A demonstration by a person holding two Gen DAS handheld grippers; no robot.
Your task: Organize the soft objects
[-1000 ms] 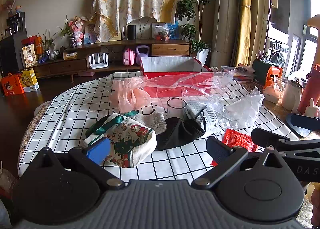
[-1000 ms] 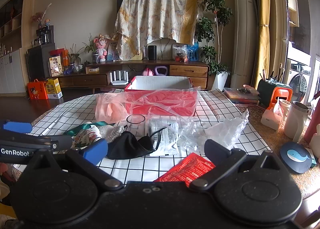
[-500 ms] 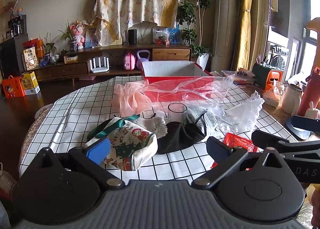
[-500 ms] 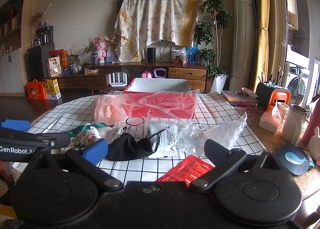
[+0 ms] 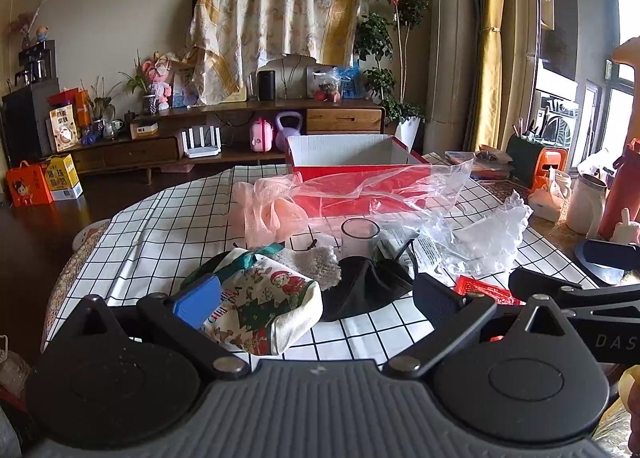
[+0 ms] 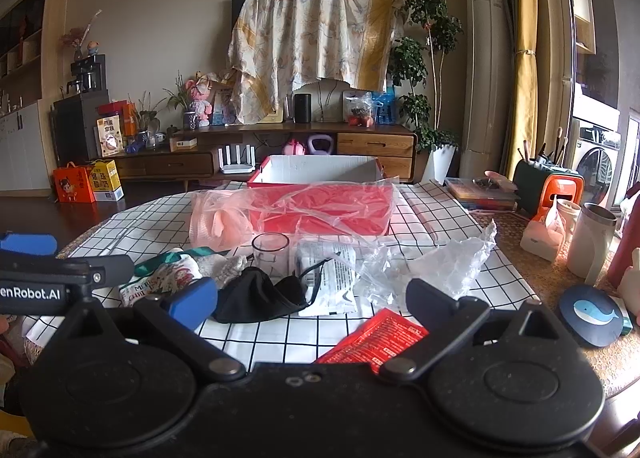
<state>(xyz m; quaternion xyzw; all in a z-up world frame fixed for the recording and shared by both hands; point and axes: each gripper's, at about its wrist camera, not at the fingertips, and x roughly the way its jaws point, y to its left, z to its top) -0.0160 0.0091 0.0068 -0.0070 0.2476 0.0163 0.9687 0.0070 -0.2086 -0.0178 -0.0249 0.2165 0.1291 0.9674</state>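
Observation:
A Christmas-print cloth pouch (image 5: pixel 264 308) lies at the near left of the checked tablecloth, also in the right wrist view (image 6: pixel 160 278). A black face mask (image 5: pixel 364 288) (image 6: pixel 260 294) lies beside it, with a beige knitted piece (image 5: pixel 316 262) behind. A pink mesh puff (image 5: pixel 272 210) sits in a clear plastic bag against the open red box (image 5: pixel 348 166) (image 6: pixel 320 194). My left gripper (image 5: pixel 316 300) is open and empty just before the pouch. My right gripper (image 6: pixel 312 300) is open and empty before the mask.
A clear glass cup (image 5: pixel 359 236), a printed white packet (image 6: pixel 328 278), crumpled clear plastic (image 5: pixel 484 238) and a red sachet (image 6: pixel 376 338) lie mid-table. Mugs, a red bottle and a whale coaster (image 6: pixel 592 314) stand at the right edge.
Both grippers have risen and drawn back slightly, so the table items sit a little lower in view. Nothing on the table has moved.

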